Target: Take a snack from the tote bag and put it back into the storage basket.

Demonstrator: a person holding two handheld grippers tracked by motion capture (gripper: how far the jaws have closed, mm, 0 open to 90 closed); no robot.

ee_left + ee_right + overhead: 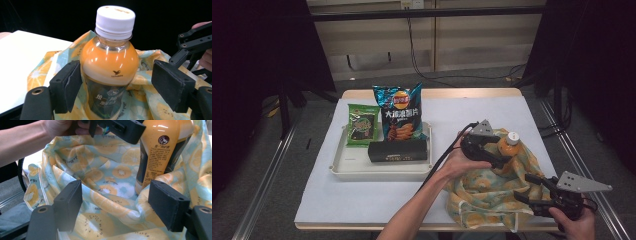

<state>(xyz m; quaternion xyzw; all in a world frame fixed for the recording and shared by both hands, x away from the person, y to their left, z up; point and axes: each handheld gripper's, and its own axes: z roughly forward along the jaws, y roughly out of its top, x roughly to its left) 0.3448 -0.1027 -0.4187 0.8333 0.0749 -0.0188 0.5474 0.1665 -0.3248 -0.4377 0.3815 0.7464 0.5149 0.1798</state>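
In the high view, I see a white-topped table (362, 200). At right of centre lies a crumpled cloth bag printed with orange and lemon slices on pale blue (492, 190). An orange-juice plastic bottle with a white cap (510, 142) stands upright in the bag's upper part. My left gripper (499, 155) sits just left of the bottle, held by my left hand (462, 162). My right gripper (524, 192) is at lower right, over the bag's near edge. At centre left, a cream plastic tray (343, 167) holds a green snack packet (362, 125), a blue crisp bag (401, 112) and a flat black box (398, 151).

In the left gripper view, the bottle (110, 62) fills the centre, standing in the bag (50, 67). The jaws are spread either side of it; the left pad sits right at the bottle, the right pad is clear, so nothing is clamped.

In the right gripper view, the jaws stand apart over folds of the bag (105, 187), gripping nothing. The bottle (157, 152) is at upper right, and the left gripper (125, 128) is beside it at the top.
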